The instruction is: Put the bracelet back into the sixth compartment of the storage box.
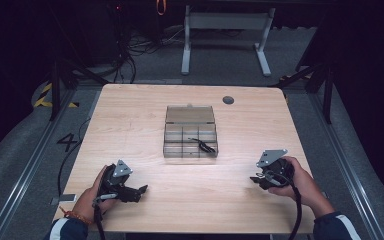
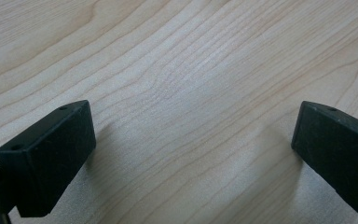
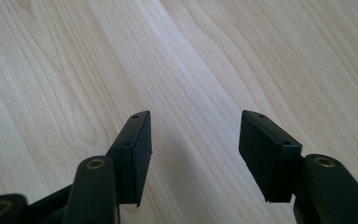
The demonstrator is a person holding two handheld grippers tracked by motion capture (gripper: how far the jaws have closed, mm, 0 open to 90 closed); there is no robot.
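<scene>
High view: the clear compartment box (image 1: 190, 136), likely light, rigid and slippery, suits side-wall grips; left gripper (image 1: 139, 191) and right gripper (image 1: 255, 179), nearer than it, gape empty.

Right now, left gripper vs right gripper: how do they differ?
The left gripper has its black jaws spread wide, while the right gripper holds its jaws at a narrower gap. In the high view the left gripper points towards the table's middle from the person's left, the right gripper from the right. Both are open, empty, low over the light wooden table.
</scene>
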